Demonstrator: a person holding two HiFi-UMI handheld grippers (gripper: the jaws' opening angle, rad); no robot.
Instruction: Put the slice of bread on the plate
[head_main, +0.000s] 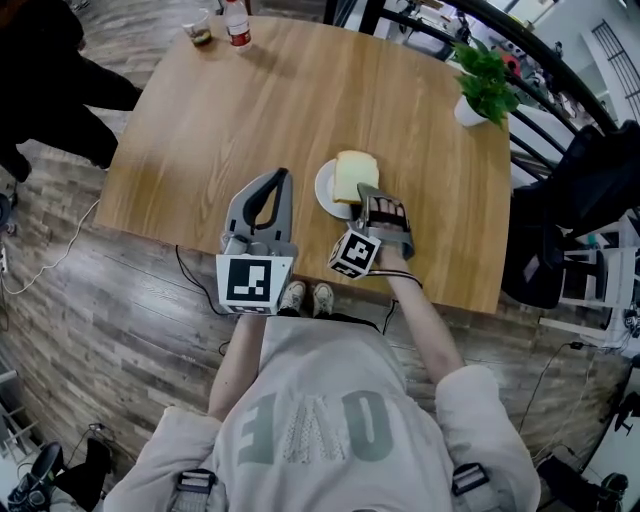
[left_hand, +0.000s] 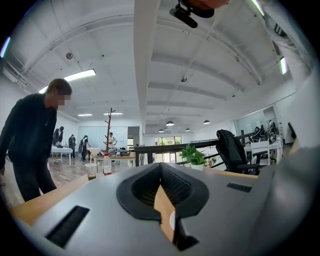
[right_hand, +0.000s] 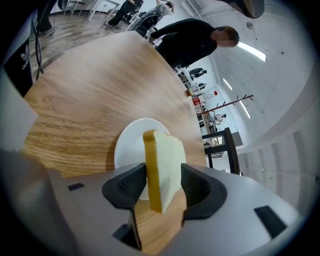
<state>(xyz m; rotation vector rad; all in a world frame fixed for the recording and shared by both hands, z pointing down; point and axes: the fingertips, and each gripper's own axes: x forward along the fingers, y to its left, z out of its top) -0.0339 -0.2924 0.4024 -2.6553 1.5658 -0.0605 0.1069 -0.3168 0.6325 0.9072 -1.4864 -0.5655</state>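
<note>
**Bread slice upright at the plate, loose between spread jaws**

The right gripper points down at the round white plate on the wood-grain desk. Its ribbed black pads stand wide, with the slice of bread on edge between them: soft white crumb and a tan crust, its far part over the plate. I cannot tell whether it touches the pads. The left gripper, grey and arched, rests level just beside the plate, its jaws together and empty. A leafy potted plant, a bottle and a cup sit at the desk's far edges.
</note>
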